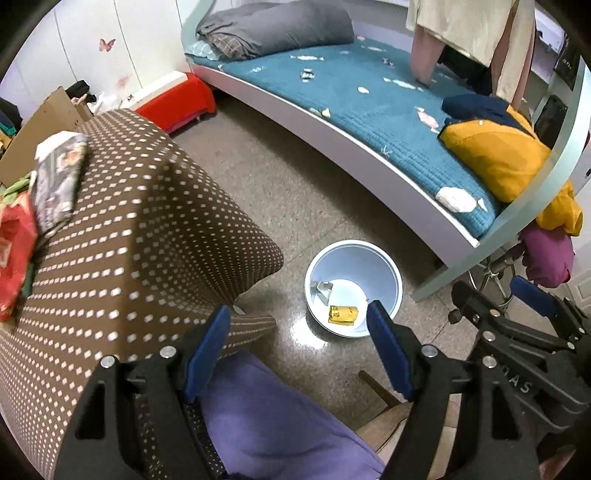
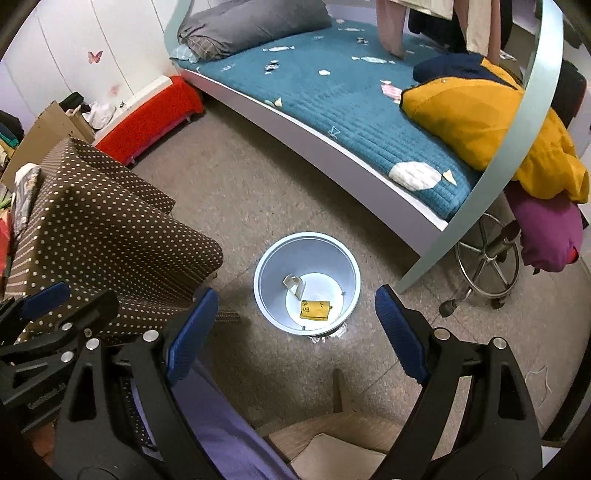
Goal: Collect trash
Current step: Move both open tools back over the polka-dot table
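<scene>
A white trash bin (image 1: 391,273) (image 2: 347,258) stands on the floor beside the bed. Inside it lie a yellow packet (image 1: 342,314) (image 2: 315,309) and a white folded carton (image 1: 323,288) (image 2: 294,285). My left gripper (image 1: 299,339) is open and empty, held above the floor just left of the bin. My right gripper (image 2: 295,325) is open and empty, hovering above the bin; it also shows at the right edge of the left wrist view (image 1: 491,295). Wrappers (image 1: 55,184) and red packaging (image 1: 13,251) lie on the dotted brown cover at the left.
A bed (image 2: 332,96) with teal cover holds scraps of paper, a grey pillow (image 1: 273,29) and a yellow jacket (image 2: 480,122). A dotted brown covered piece (image 1: 147,229) stands left, a stool base (image 2: 487,258) right, a red bench (image 2: 147,114) at the back.
</scene>
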### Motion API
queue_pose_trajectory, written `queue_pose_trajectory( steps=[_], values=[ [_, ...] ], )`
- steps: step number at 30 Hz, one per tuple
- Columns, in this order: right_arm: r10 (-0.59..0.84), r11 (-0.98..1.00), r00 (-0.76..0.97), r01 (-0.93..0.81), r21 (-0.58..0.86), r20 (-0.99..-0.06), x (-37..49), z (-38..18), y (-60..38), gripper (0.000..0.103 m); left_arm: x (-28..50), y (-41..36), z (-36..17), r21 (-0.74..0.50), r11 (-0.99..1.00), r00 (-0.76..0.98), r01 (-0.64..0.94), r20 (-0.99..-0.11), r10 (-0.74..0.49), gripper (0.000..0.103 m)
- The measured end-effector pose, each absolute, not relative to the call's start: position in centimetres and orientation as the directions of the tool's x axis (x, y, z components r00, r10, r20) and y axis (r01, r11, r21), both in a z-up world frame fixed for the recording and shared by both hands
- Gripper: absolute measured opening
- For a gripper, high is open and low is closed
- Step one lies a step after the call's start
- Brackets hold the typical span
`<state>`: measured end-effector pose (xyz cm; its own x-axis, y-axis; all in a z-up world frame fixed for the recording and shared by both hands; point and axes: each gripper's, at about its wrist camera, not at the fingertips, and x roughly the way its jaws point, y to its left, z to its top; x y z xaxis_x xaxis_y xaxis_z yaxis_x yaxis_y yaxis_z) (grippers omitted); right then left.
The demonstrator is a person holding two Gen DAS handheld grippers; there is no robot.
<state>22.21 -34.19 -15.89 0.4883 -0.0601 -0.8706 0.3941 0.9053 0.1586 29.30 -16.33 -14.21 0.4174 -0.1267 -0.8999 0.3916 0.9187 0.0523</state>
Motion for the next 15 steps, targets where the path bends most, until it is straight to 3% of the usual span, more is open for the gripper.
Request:
queue_pose_trajectory(
  steps=[15],
  values=[
    [-0.023,0.944,0.582,0.280,0.175,-0.813,21.6,-12.0,-28.7,0.085,26.3,-10.2,-9.2,0.028,0.953,0.546,0.302,-0.825,-0.148,0.076]
  ],
)
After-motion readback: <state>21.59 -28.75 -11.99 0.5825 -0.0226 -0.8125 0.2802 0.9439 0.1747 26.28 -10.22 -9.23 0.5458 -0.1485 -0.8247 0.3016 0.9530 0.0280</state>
